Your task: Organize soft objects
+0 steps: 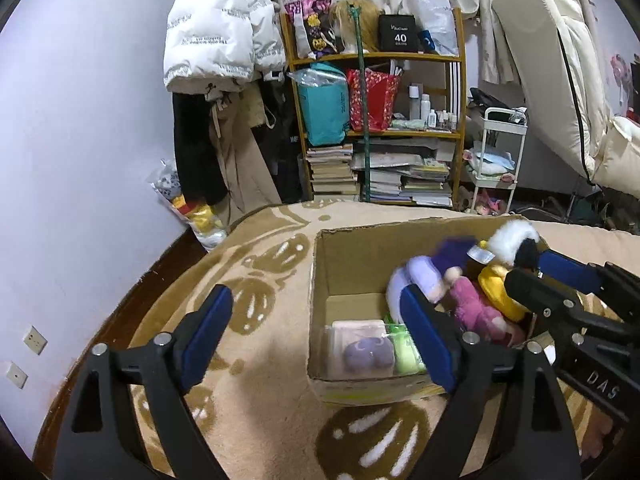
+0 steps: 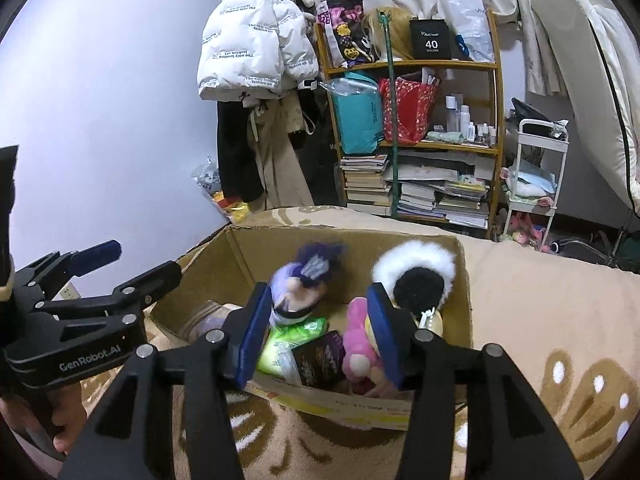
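An open cardboard box (image 1: 344, 256) (image 2: 464, 292) sits on a beige patterned blanket. Inside lie a purple-haired doll (image 1: 424, 276) (image 2: 304, 284), a pink plush (image 1: 480, 312) (image 2: 358, 344), a yellow plush with a black-and-white furry hood (image 1: 512, 240) (image 2: 416, 276), green packets (image 1: 404, 348) (image 2: 292, 340), a dark pouch (image 2: 320, 356) and a pale purple item in clear wrap (image 1: 368, 354). My left gripper (image 1: 316, 336) is open and empty, at the box's left front corner. My right gripper (image 2: 316, 332) is open and empty, over the box's near edge; it also shows in the left wrist view (image 1: 548, 272). The left gripper shows at the left of the right wrist view (image 2: 132, 264).
The blanket (image 1: 256, 380) (image 2: 540, 320) covers a bed with a wooden edge at left. Behind stand a wooden bookshelf (image 1: 376, 128) with books and bags, hanging coats (image 1: 216, 32), a white trolley (image 1: 500, 152) and a leaning mattress (image 1: 560, 60).
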